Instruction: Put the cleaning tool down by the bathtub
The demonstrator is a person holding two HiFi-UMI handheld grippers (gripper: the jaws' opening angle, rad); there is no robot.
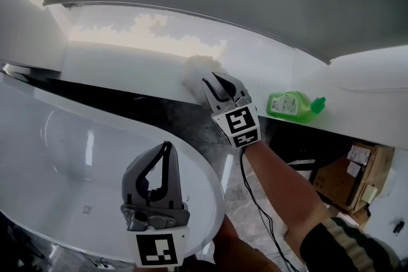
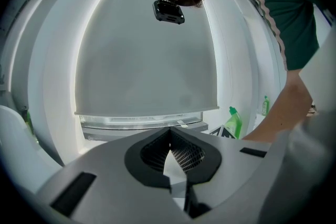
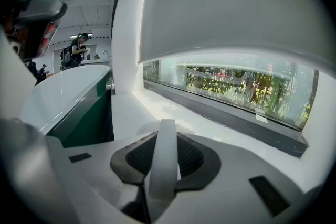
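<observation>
- Gripping unit: right gripper (image 1: 215,85), jaws clamped on the flat white plastic handle band (image 3: 162,150) of the white fluffy cleaning tool (image 1: 199,69).
- Step in hand, as judged: set-down. Lower until the fluffy head rests flat on the white ledge (image 1: 121,64), then part the jaws fully and draw straight back.
- Position: the head lies just ahead of the jaw tips, at the ledge; contact cannot be told.
- Surroundings: white oval bathtub (image 1: 213,191) just beside; green plastic detergent bottle (image 1: 294,105) near.
- Left gripper (image 1: 167,150): jaws together, empty, over the tub.

Glossy bathtub (image 1: 60,153); translucent plastic bottle (image 1: 293,105); cleaning tool (image 1: 199,70) head prob. fluffy.
</observation>
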